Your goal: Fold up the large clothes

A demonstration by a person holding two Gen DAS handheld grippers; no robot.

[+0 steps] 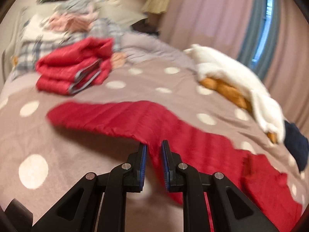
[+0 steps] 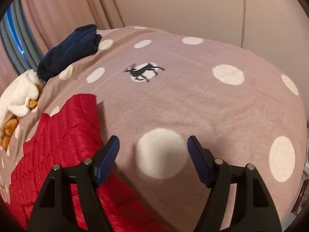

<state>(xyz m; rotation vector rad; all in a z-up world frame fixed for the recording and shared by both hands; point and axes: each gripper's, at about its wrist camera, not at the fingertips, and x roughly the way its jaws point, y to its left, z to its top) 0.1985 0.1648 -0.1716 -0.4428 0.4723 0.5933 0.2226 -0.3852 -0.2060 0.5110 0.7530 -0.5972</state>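
Pinched in my left gripper (image 1: 154, 145), the red quilted puffer garment (image 1: 123, 116) hung lifted, unfolded, over the dotted mauve bedspread (image 1: 81, 147); my right gripper (image 2: 153, 142) gaped empty; one folded red jacket (image 1: 75, 67) sat done.

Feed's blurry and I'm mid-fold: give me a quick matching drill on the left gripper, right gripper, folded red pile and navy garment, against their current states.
Things:
1. left gripper
2. right gripper
3. folded red pile
4. navy garment

States:
A. lies bunched at the bed's edge by the curtain
B. open over the dotted blanket, nothing between the jaws
C. stacked near the plaid clothes
D. pinching the red jacket

Pairs: 1-D, 2-B, 3-C, 4-A
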